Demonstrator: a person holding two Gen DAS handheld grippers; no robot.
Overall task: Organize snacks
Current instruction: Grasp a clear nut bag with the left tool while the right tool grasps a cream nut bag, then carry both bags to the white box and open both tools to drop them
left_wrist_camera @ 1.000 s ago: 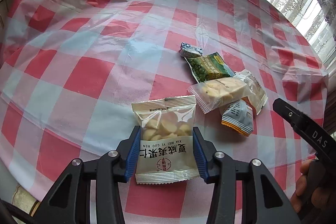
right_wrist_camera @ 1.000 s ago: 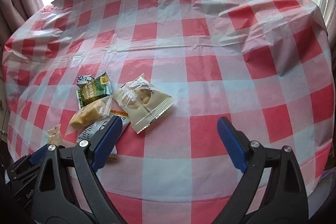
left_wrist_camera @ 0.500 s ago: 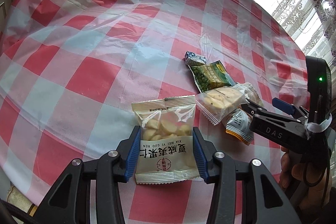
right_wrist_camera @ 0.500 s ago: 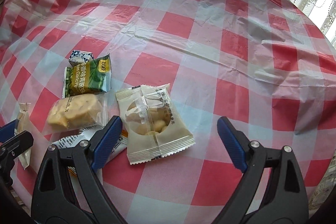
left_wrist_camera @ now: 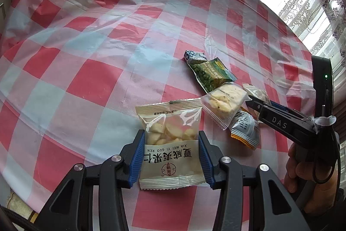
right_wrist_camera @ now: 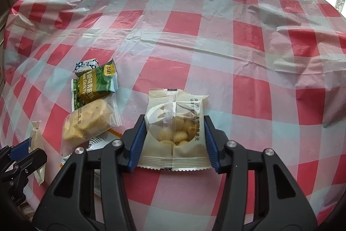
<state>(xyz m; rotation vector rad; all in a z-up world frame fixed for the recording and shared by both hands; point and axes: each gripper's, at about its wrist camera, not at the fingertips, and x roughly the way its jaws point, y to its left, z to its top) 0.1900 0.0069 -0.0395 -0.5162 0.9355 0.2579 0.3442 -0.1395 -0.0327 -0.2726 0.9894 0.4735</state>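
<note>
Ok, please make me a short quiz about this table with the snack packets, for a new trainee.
1. True or false: the left gripper is empty.
2. How many packets lie loose in the pile, in neither gripper? A two, B four, C six.
3. What colour is the packet that touches the small blue-and-white packet?
Key: 1 false, it holds a nut packet; the right gripper holds a second nut packet. 2 B. 3 green, the green packet.
</note>
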